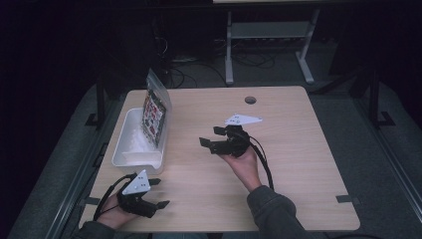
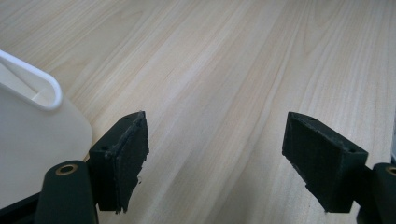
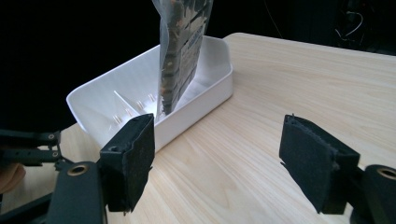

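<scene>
A white plastic bin (image 1: 136, 162) stands at the table's left side. Upright in it, against the right wall, leans a clear bag of printed, dark-patterned contents (image 1: 156, 113). My right gripper (image 1: 211, 136) hovers mid-table, open and empty, pointing left toward the bin. In the right gripper view the bin (image 3: 212, 88) and the bag (image 3: 181, 51) lie ahead of the wide-apart jaws (image 3: 217, 140). My left gripper (image 1: 160, 193) rests near the front left edge, open and empty. The left gripper view has the bin's rounded corner (image 2: 44, 88) just left of its gripper (image 2: 215, 140).
The light wooden table (image 1: 298, 149) has a round cable hole (image 1: 250, 99) near its far edge. Behind the table are dark floor, cables and a white desk frame (image 1: 268, 30). The left gripper (image 3: 28, 147) appears at the left edge of the right gripper view.
</scene>
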`<state>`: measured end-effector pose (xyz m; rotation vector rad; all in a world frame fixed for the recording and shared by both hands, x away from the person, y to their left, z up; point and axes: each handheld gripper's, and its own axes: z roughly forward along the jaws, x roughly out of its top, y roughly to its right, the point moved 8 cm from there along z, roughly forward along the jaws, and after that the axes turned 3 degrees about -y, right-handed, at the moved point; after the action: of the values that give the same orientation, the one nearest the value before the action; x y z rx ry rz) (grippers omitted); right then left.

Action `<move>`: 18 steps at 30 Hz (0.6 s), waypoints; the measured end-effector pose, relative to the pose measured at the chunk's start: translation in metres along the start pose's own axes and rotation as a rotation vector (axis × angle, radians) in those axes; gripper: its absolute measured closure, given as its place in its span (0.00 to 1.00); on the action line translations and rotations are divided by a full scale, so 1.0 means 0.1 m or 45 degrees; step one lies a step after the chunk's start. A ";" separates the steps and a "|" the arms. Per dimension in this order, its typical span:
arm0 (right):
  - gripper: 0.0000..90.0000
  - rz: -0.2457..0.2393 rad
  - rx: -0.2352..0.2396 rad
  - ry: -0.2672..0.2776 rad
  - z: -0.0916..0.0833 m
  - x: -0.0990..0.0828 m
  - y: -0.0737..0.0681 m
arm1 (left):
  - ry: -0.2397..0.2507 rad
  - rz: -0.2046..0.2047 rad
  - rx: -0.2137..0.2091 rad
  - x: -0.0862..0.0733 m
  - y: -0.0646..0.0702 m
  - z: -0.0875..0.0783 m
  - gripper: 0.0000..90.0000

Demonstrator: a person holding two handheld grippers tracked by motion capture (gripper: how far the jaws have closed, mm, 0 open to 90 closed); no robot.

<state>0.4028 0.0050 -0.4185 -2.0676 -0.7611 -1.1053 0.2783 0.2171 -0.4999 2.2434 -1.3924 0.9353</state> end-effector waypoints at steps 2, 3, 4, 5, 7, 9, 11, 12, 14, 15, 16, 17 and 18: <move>0.29 -0.002 0.000 -0.003 -0.06 -0.02 0.02 | 0.000 0.001 0.002 0.00 0.00 0.00 0.24; 0.29 -0.002 -0.003 -0.003 -0.08 -0.02 0.02 | -0.001 -0.001 0.000 0.00 0.00 0.00 0.24; 0.29 0.000 -0.001 -0.006 -0.10 -0.04 0.03 | -0.002 -0.004 0.000 0.00 0.00 0.01 0.24; 0.29 0.004 0.005 -0.008 -0.12 -0.05 0.04 | -0.001 -0.005 -0.001 0.00 0.00 0.01 0.24; 0.30 0.013 0.025 -0.027 -0.17 -0.08 0.05 | 0.003 -0.004 -0.003 0.00 0.00 0.00 0.24; 0.30 0.009 0.022 -0.030 -0.21 -0.12 0.06 | 0.007 -0.007 -0.004 0.01 0.00 0.00 0.24; 0.30 0.014 0.023 -0.034 -0.25 -0.16 0.08 | 0.008 -0.011 -0.005 0.01 0.00 0.01 0.24; 0.29 0.016 0.021 -0.037 -0.27 -0.18 0.09 | 0.008 -0.010 -0.004 0.01 0.00 0.01 0.24; 0.29 0.021 0.014 -0.038 -0.31 -0.22 0.12 | 0.007 -0.010 -0.005 0.01 0.00 0.01 0.24; 0.29 0.023 0.011 -0.039 -0.33 -0.24 0.13 | 0.005 -0.009 -0.005 0.01 0.00 0.01 0.24; 0.29 0.025 0.011 -0.038 -0.35 -0.25 0.14 | 0.005 -0.009 -0.006 0.01 0.00 0.01 0.24; 0.29 0.027 0.008 -0.036 -0.37 -0.27 0.15 | 0.005 -0.007 -0.006 0.01 0.00 0.01 0.24; 0.29 0.030 0.010 -0.042 -0.39 -0.29 0.15 | 0.004 -0.007 -0.007 0.01 0.00 0.01 0.24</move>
<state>0.3821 -0.0394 -0.4310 -2.0876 -0.7542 -1.0563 0.2792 0.2160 -0.5001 2.2400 -1.3846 0.9320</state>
